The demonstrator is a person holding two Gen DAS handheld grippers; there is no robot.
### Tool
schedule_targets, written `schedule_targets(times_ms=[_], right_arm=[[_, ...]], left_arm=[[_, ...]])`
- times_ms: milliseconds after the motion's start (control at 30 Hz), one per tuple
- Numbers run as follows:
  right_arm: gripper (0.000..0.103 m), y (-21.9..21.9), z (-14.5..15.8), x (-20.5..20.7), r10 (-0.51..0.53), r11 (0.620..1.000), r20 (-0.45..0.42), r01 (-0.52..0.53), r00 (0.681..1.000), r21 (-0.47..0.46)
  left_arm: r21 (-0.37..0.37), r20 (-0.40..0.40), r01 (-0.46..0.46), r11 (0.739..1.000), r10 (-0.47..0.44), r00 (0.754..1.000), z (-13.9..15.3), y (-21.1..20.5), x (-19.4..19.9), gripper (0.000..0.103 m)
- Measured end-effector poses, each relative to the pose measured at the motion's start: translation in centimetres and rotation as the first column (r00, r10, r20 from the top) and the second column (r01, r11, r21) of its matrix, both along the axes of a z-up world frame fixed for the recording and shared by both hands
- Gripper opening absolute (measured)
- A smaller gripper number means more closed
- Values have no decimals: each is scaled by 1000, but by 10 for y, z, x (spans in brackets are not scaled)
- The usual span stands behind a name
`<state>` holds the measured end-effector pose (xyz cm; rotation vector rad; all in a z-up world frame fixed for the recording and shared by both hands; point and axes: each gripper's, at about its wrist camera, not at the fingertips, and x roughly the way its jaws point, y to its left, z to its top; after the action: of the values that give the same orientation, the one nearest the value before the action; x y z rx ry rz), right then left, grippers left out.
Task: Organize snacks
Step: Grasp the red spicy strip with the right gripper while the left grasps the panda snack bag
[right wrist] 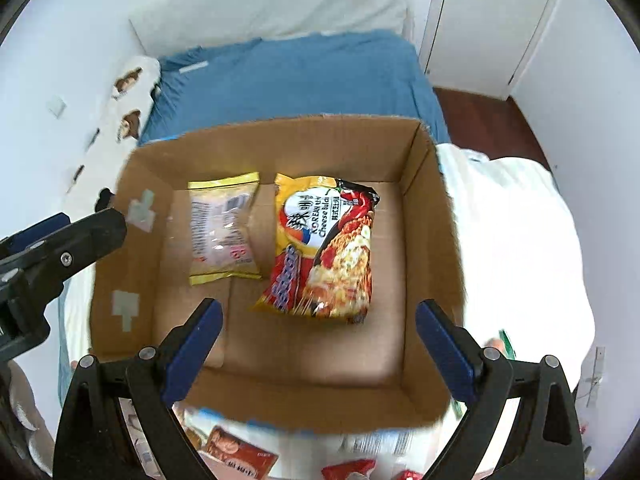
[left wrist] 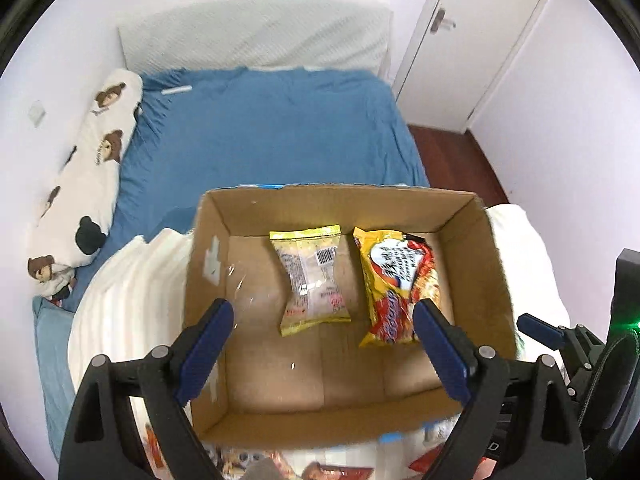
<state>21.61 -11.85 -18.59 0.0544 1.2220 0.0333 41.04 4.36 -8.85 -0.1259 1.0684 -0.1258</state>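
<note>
Closest in, both sets of tongs hang over the near rim of the cardboard box (right wrist: 280, 412), jaws spread wide and carrying nothing: left tongs (left wrist: 324, 344), right tongs (right wrist: 318, 340). Under them, on the white quilt (left wrist: 120, 300) in front of the box, more snack packets (right wrist: 236, 456) wait, red and orange wrappers blurred and half cut off, so the job looks only partly done. Inside the box, two items lie flat side by side on the floor: a Korean cheese noodle packet (right wrist: 324, 248) to the right, a yellow-edged clear snack pouch (right wrist: 222, 228) to the left, close together, perhaps just touching. Plenty of bare cardboard remains on the left. Beyond, the blue bed sheet (left wrist: 260, 136), a bear-print pillow (left wrist: 84, 184) by the wall, and a white door (left wrist: 460, 40).
</note>
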Motion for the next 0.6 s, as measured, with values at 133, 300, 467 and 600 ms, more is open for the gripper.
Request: schedule_targets(times_ms=[133,300,467,600], right_arm=[[99,3,23,-33,4,1000,47,-5,999,23],[99,6,15,-101,18,995,-6,-17,1000,96],[99,-1,-38,-166,-5,988,-140,27,990,154],[99,-20,-78,-214,-69,980,-223,108,972,168]], left_arm=[[-2,35,-31,1000,31,999,12,7,-44,92],[12,-3,-78,997,78,997,-5,23,-116,92],[100,-148,-116,988,130,980,-71,28,-191,92],[105,-353,-121,987,151,923,-146,28,-246,92]])
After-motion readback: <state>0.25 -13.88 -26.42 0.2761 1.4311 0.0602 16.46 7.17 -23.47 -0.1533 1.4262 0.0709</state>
